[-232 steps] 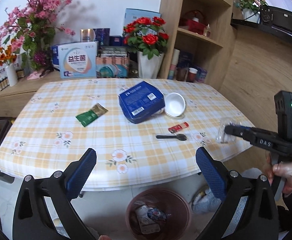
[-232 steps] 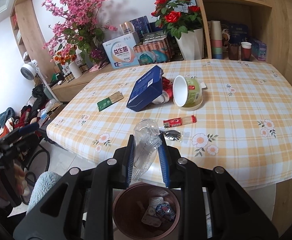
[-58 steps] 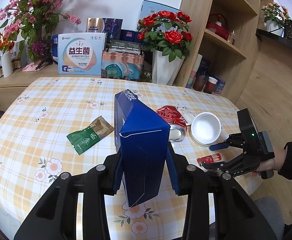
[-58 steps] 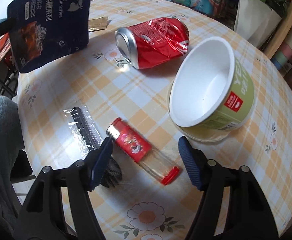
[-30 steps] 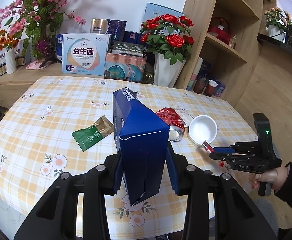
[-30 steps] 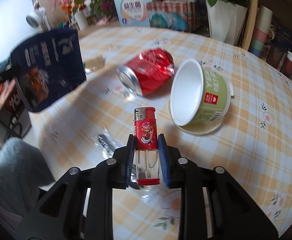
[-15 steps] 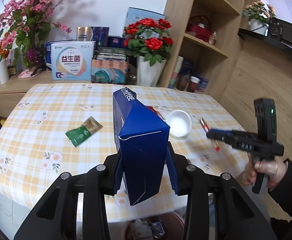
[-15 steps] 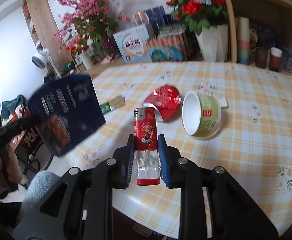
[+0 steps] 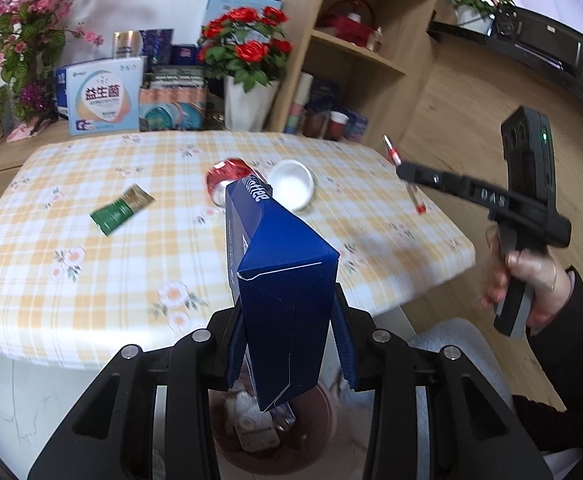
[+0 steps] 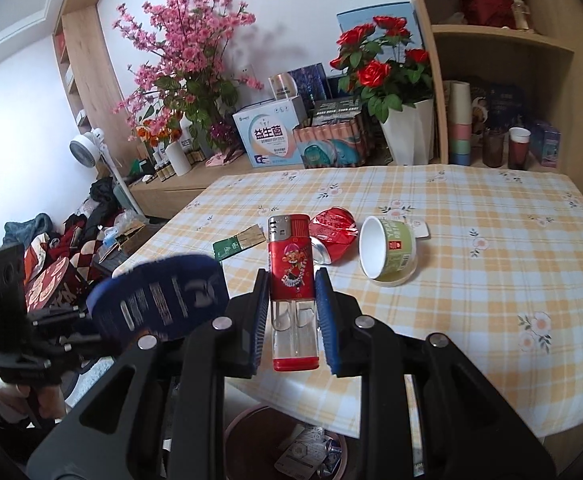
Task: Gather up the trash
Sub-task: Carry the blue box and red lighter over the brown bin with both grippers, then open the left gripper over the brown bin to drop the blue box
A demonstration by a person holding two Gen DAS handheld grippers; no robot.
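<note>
My left gripper [image 9: 287, 344] is shut on a blue coffee box [image 9: 279, 280] and holds it over the brown trash bin [image 9: 323, 428] below the table's front edge. My right gripper [image 10: 293, 320] is shut on a red lighter [image 10: 291, 276], held off the table's front edge above the bin [image 10: 251, 436]. The lighter also shows in the left wrist view [image 9: 405, 176]. On the checked table lie a crushed red can [image 10: 333, 236], a green and white paper bowl [image 10: 387, 254] on its side and a green sachet [image 10: 237, 244].
The bin holds several pieces of trash. Boxes, a white vase of red roses [image 10: 407, 136] and pink blossoms [image 10: 187, 52] stand behind the table [image 10: 491, 280]. A wooden shelf with cups [image 10: 503, 144] is at the right. Clutter lies on the floor at the left.
Both grippers have drawn back from the table toward its front edge, each with its object. The bin now shows more fully under both.
</note>
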